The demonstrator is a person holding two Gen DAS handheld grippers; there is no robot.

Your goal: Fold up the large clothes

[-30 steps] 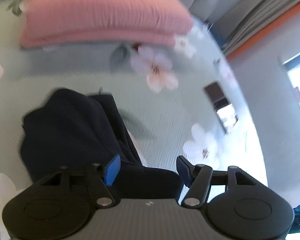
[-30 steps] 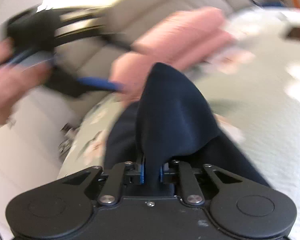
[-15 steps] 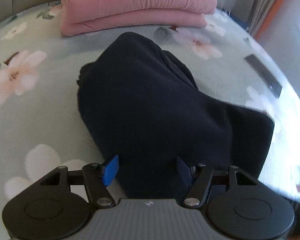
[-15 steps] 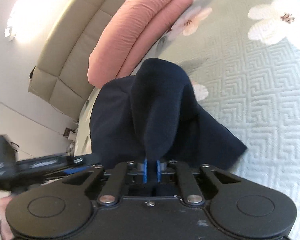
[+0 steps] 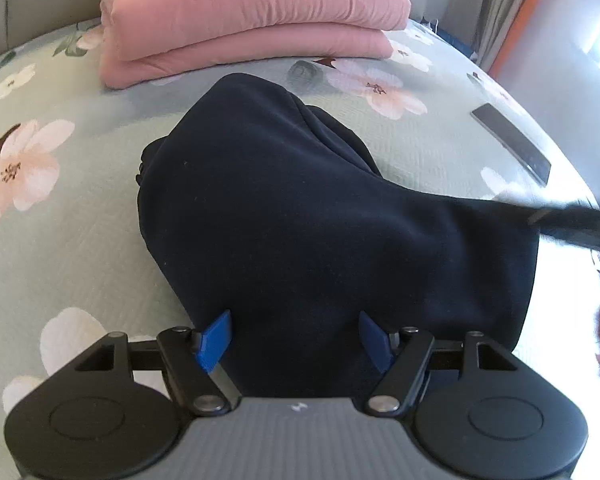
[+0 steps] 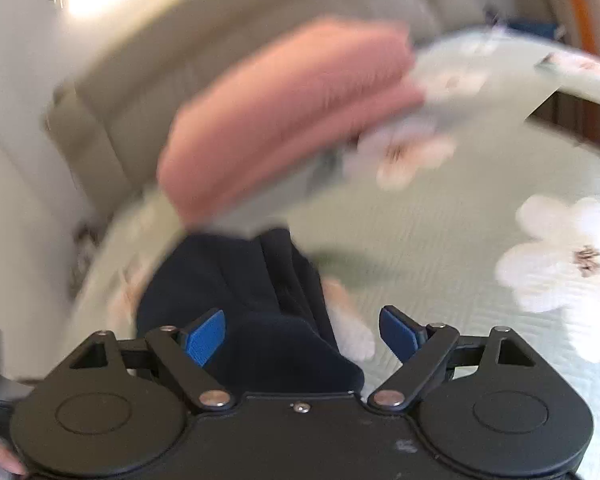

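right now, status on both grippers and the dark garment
Left gripper open, over navy garment. Right gripper open, garment released. Garment bunched on bedspread. Pink quilt beyond, phone off to side, both apart.

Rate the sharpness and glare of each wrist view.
Left wrist view: sharp on the navy garment and pink quilt, window glare blown out at right, fisheye bending the bed. Right wrist view: heavy motion smear over the quilt and headboard; only the gripper body stays crisp.
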